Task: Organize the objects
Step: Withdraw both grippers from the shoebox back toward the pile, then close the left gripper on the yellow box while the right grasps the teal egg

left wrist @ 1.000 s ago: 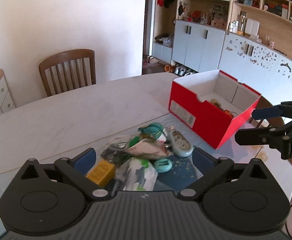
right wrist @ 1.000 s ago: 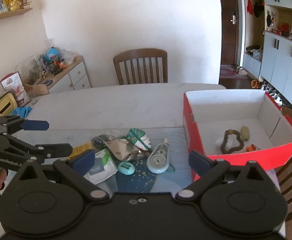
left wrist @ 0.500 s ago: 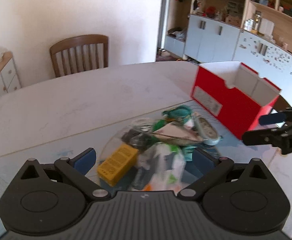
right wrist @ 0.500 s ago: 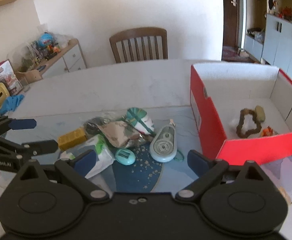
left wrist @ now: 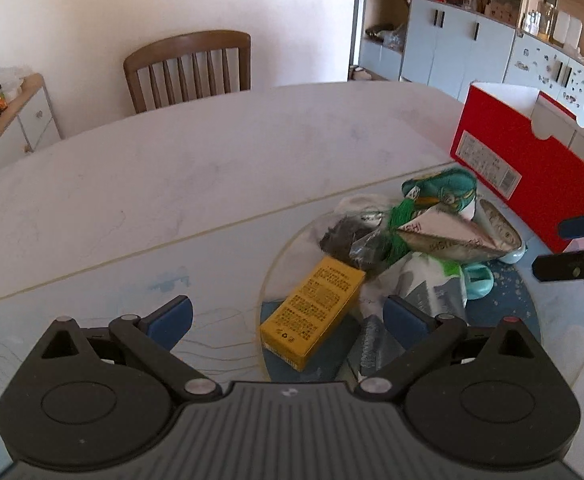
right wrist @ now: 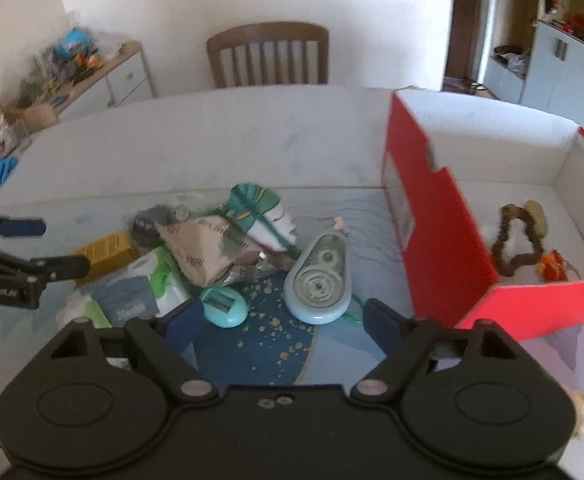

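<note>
Beside red box (right wrist: pixel 443 236), cluttered pile, both grippers (left wrist: pixel 288 314) (right wrist: pixel 282 322) apparently open, empty

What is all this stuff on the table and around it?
Red box: one, red outside, white inside, table's right.
Bead loop: one, brown, inside the box.
Yellow carton: one, pile's left edge.
Tissue pack: one, white and green, pile front.
Crumpled wrapper: one, silver-brown, pile centre.
Teal pouch: one, pile back.
Correction-tape dispenser: one, pale blue, beside the box.
Small oval case: one, turquoise.
Chair: one, brown, behind the table.
Left hand-held gripper: open.
Right hand-held gripper: open.
</note>
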Demonstrator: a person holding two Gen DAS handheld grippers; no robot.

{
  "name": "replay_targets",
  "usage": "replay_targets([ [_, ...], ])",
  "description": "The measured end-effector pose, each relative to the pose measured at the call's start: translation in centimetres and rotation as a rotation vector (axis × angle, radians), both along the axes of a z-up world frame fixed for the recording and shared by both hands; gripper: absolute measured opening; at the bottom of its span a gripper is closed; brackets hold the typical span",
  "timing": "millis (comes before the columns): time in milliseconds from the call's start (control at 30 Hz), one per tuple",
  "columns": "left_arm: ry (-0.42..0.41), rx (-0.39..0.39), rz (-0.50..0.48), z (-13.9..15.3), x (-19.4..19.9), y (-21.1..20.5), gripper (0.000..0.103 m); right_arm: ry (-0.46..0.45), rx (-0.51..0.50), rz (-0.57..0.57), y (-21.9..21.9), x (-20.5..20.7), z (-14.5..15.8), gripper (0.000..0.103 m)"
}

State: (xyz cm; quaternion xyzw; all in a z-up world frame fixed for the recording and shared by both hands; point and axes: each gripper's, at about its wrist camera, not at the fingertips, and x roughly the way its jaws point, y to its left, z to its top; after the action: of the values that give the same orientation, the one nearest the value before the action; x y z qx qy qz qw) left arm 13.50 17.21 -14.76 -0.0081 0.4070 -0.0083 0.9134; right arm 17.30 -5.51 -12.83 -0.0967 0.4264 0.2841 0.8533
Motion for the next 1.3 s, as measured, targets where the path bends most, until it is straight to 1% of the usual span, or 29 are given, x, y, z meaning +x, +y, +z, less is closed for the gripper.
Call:
replay_targets([
  [33, 0.006, -0.002, -0.002, -0.2, 0.1, 0.0, 0.102, 0.003, -0.007, 0.019, 0.3, -0.1, -0.2, 0.078],
  [133, 0.016, -0.004, -0.02, -0.7, 0.5, 0.0, 0.101, 0.009, -0.035, 0.078, 1.4, -0.1, -1.1, 0.075],
  [167, 0.019, 0.0, -0.029, -0.9, 0.6, 0.0, 0.098, 0.011, -0.049, 0.096, 1.9, -0.1, -1.5, 0.071],
  [267, 0.027, 0.007, -0.045, -1.4, 1.0, -0.3, 0.093, 0.014, -0.082, 0.136, 2.9, 0.0, -2.4, 0.063],
  [367, 0.039, 0.009, -0.058, -1.9, 1.4, -0.3, 0.079, 0.015, -0.092, 0.162, 3.5, 0.0, -3.0, 0.059],
  [400, 0.043, 0.003, -0.064, -2.0, 1.6, -0.4, 0.076, 0.016, -0.097, 0.169, 3.6, 0.1, -3.1, 0.058],
  [467, 0.047, -0.001, -0.079, -2.1, 1.9, -0.5, 0.069, 0.023, -0.103, 0.178, 4.0, 0.3, -3.4, 0.052],
  [500, 0.047, -0.004, -0.085, -2.1, 2.1, -0.6, 0.067, 0.026, -0.102, 0.181, 4.1, 0.3, -3.5, 0.05],
  [567, 0.051, -0.006, -0.092, -2.2, 2.3, -0.8, 0.06, 0.025, -0.097, 0.191, 4.3, 0.3, -3.5, 0.047],
  [633, 0.056, -0.009, -0.098, -2.3, 2.5, -0.9, 0.057, 0.021, -0.095, 0.201, 4.5, 0.4, -3.5, 0.046],
  [767, 0.059, -0.015, -0.099, -2.3, 2.6, -0.6, 0.048, 0.011, -0.096, 0.219, 5.1, 0.6, -3.6, 0.043],
  [933, 0.06, -0.015, -0.102, -2.2, 2.5, -0.4, 0.037, 0.018, -0.083, 0.241, 5.3, 0.6, -3.5, 0.031],
  [1000, 0.061, -0.023, -0.096, -2.1, 2.4, -0.3, 0.031, 0.02, -0.081, 0.243, 5.2, 0.4, -3.4, 0.03],
  [1300, 0.077, -0.034, -0.032, -1.6, 1.3, 0.6, 0.03, 0.025, -0.061, 0.206, 3.6, -0.5, -2.8, 0.03],
])
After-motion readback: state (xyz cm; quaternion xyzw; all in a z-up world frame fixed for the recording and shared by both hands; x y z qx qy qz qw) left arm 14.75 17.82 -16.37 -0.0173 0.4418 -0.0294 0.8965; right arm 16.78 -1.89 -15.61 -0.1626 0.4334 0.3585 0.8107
